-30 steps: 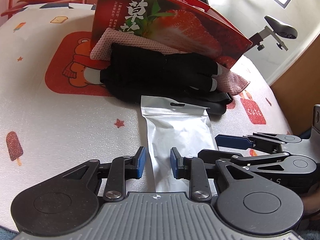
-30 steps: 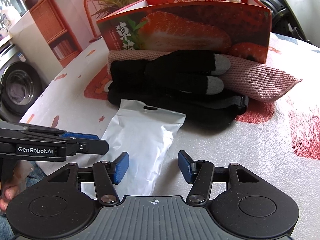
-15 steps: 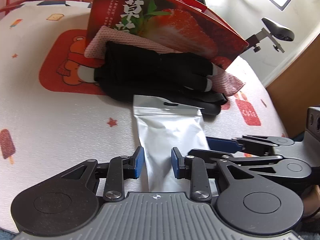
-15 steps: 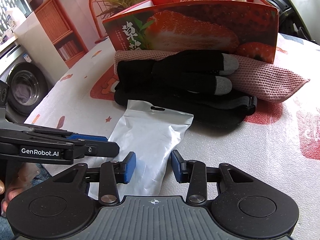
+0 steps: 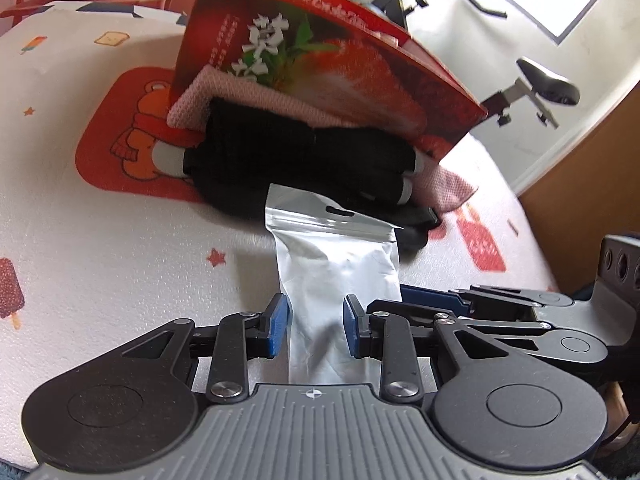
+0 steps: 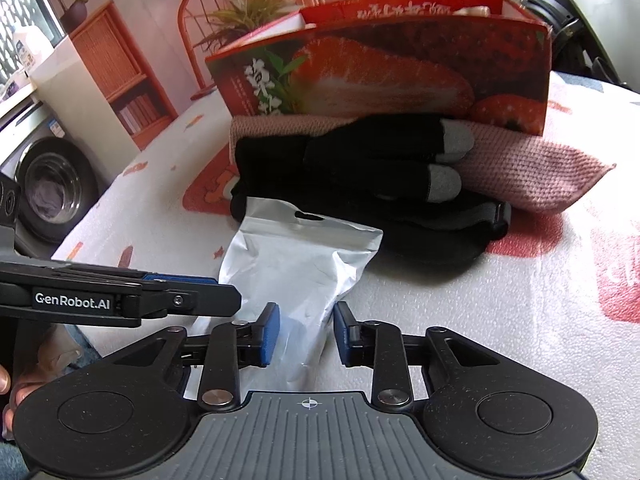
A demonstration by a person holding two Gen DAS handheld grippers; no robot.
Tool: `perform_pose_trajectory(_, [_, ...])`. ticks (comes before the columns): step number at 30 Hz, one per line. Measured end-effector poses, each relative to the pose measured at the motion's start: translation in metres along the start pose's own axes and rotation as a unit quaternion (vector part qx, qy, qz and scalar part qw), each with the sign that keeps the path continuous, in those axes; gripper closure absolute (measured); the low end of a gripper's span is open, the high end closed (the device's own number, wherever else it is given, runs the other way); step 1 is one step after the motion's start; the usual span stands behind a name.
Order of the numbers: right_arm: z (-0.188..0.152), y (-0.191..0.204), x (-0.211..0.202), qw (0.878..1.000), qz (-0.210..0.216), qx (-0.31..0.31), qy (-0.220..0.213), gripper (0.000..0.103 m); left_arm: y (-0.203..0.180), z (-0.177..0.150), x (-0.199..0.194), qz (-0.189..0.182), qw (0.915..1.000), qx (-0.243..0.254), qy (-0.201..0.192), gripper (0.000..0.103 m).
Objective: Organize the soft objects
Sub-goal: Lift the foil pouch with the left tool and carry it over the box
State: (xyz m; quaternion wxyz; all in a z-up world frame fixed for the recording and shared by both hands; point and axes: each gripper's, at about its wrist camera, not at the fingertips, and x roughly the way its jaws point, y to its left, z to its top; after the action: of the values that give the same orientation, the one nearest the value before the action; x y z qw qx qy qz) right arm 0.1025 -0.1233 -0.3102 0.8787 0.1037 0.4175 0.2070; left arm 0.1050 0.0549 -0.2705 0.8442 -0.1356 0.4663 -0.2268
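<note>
Silver zip pouch lies flat on the printed table mat, its hang-hole end just touching the black gloves stacked in front of the strawberry box. Pink knit cloth sits under the gloves, against the box wall.

Left gripper straddles the pouch's near end – pads spread a bit wider than the pouch, a gap visible on each side, so no pinch. Right gripper works the same near end from the other side; its jaws have just been closing, the pouch corner is between them, the left pad looks on the foil, the right pad looks just off it. Not a firm grip as far as I can see. Right gripper's fingers also show in the left view, lying just beside the left one's right finger.

Risks from here, my read:
- Both grippers crowd one end of the pouch. Fingers are nearly touching, so a small twist could knock them together and spoil either grasp.
- Foil is slick and the pouch looks puffy – a pinch on the corner alone may slide off or only crease the film on lifting.
- If both pinch and pull apart, the pouch could stretch or tear at the seam.
- Far end touches the gloves; dragging instead of lifting may pull the glove stack out of order.
- Box wall is tall – a low carry would catch the rim.
</note>
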Motion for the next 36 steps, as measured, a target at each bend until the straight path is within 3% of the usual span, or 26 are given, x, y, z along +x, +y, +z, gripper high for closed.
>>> perform_pose_trajectory(8, [0.009, 0.000, -0.017, 0.999, 0.001, -0.011, -0.051, 0.083, -0.005, 0.006, -0.010, -0.008, 0.9994, 0.016, -0.030, 0.072])
perform_pose_trajectory(15, [0.032, 0.005, -0.027, 0.995, -0.006, -0.057, -0.079, 0.083, -0.011, 0.032, -0.021, -0.020, 0.9977, 0.020, -0.062, 0.072])
perform_pose_trajectory(28, [0.129, 0.006, -0.057, 0.976, -0.028, -0.136, -0.169, 0.083, -0.043, 0.129, -0.049, -0.034, 0.9852, 0.053, -0.160, 0.072])
perform_pose_trajectory(36, [0.188, 0.004, -0.051, 0.960, -0.053, -0.162, -0.221, 0.083, -0.053, 0.180, -0.046, -0.035, 0.9776, 0.062, -0.198, 0.072])
